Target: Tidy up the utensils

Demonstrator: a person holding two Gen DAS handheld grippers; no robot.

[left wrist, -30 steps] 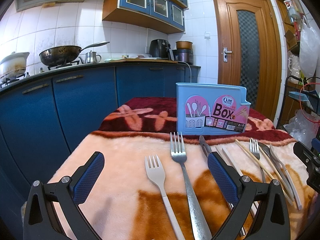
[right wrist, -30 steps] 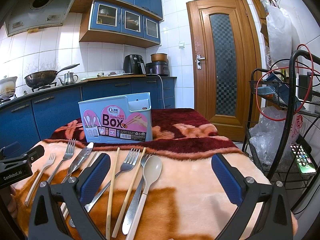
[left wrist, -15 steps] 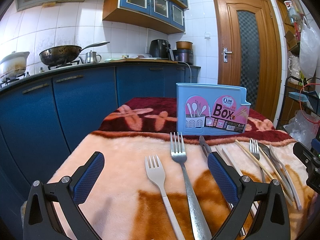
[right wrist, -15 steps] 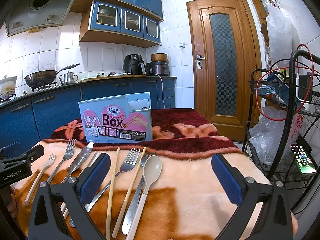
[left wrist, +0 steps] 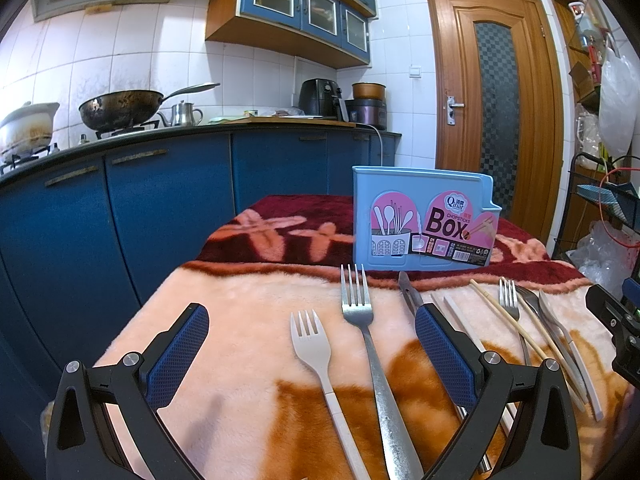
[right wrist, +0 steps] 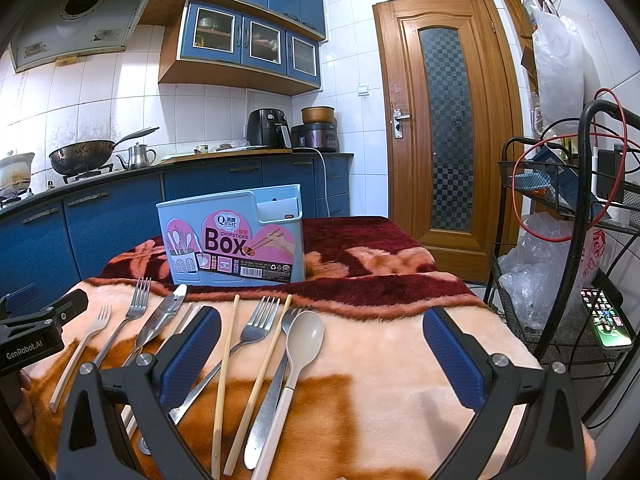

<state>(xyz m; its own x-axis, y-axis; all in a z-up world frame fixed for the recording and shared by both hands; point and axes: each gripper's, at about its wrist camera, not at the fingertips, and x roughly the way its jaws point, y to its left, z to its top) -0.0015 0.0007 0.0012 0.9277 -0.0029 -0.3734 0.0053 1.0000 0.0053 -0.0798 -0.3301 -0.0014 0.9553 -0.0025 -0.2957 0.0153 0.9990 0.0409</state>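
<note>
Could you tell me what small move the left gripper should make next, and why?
Probably lower the left gripper onto the beige fork. Both grippers are open and hold nothing, every utensil lies flat on the blanket, and the blue chopsticks box stands upright behind them. That fork lies between the left gripper's fingers, apart from the steel fork beside it.

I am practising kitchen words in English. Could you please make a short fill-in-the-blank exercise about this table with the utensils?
1. The blue box stands ____ on the blanket.
2. The label on the box shows the large word ____.
3. The beige spoon lies to the ____ of both chopsticks.
4. The jaws of the right gripper are ____ and hold nothing.

Missing words: upright; Box; right; open
</note>
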